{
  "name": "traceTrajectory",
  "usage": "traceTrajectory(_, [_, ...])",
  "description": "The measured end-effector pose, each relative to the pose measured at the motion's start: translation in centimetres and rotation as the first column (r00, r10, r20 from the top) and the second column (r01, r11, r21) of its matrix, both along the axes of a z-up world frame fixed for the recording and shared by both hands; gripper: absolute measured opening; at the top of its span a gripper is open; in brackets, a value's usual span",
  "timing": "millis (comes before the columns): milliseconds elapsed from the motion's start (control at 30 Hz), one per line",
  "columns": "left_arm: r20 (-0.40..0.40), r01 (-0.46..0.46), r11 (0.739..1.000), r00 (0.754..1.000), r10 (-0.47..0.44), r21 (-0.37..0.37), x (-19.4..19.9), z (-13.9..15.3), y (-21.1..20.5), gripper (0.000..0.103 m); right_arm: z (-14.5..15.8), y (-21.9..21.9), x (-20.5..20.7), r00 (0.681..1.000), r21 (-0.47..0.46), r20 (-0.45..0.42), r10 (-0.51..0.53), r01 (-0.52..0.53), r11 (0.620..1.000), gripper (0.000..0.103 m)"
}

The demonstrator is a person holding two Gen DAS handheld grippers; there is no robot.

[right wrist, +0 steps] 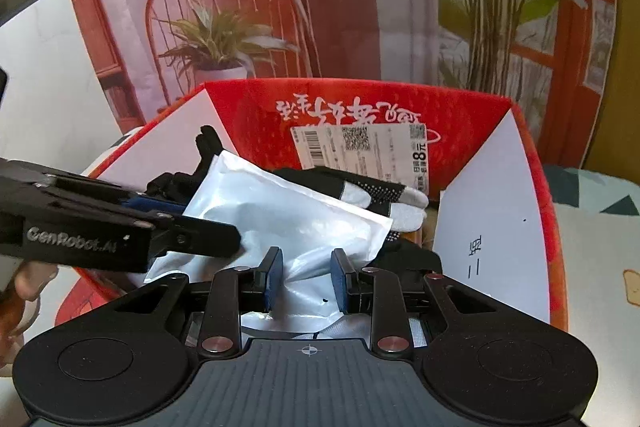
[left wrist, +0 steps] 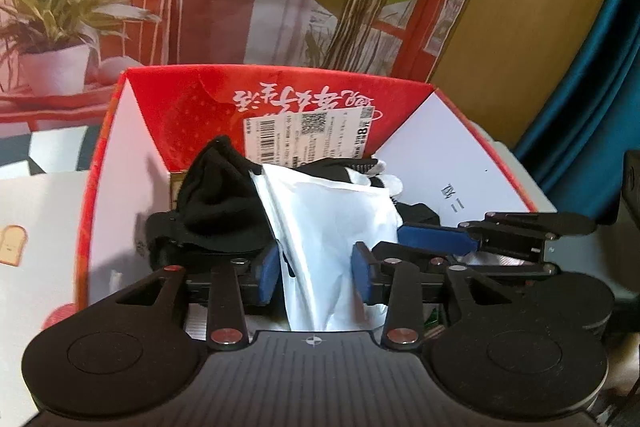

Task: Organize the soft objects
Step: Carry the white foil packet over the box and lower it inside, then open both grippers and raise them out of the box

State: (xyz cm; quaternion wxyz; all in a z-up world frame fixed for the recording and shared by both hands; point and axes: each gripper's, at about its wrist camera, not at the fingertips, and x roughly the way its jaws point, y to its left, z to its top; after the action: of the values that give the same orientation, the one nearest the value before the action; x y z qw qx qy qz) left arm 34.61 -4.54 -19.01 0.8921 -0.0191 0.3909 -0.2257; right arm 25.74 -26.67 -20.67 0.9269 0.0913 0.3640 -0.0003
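A red cardboard box point(left wrist: 192, 99) with white flaps stands open in both views point(right wrist: 260, 107). Inside lie a white soft pouch point(left wrist: 324, 223) point(right wrist: 280, 219), black fabric point(left wrist: 216, 203) and a black-and-white glove point(right wrist: 376, 191). My left gripper point(left wrist: 316, 275) is open, its blue pads on either side of the pouch's near end with gaps. My right gripper point(right wrist: 306, 279) is open too, its pads straddling the pouch's other edge. The right gripper also shows from the side in the left wrist view point(left wrist: 436, 239); the left gripper shows from the side in the right wrist view point(right wrist: 168, 219).
A printed backdrop with a red chair and potted plants point(left wrist: 60, 27) stands behind the box. A white sheet with a toast picture point(left wrist: 24, 227) lies left of the box. A teal curtain point(left wrist: 592, 67) hangs at the right.
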Motion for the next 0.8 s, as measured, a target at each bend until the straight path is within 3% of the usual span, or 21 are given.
traceTrajectory(300, [0.079,-0.026,0.998,0.997,0.021,0.066,-1.3,2.0,0.4,0.076,-0.1,-0.1,0.8,0.998,0.013,-0.068,-0.018,0.019,1.0,0.026])
traceTrajectory(467, [0.114,-0.027,0.992,0.993,0.013,0.121,-2.3,2.6,0.5,0.08,0.1,-0.2,0.4,0.997,0.031,-0.07,-0.046,0.048,0.998,0.027])
traceTrajectory(533, [0.132,-0.035,0.99,0.991,0.017,0.134,-2.9,2.9,0.7,0.088,0.3,-0.2,-0.1,0.997,0.039,-0.052,-0.059,0.062,0.997,0.028])
traceTrajectory(700, [0.165,-0.056,0.989,0.986,0.032,0.14,-4.3,3.6,1.3,0.094,1.3,-0.3,-1.6,0.996,0.042,-0.006,-0.088,0.088,0.995,0.047])
traceTrajectory(800, [0.179,-0.068,0.989,0.983,0.043,0.134,-5.4,4.0,1.8,0.096,2.1,-0.3,-2.7,0.995,0.033,0.019,-0.093,0.093,0.995,0.053])
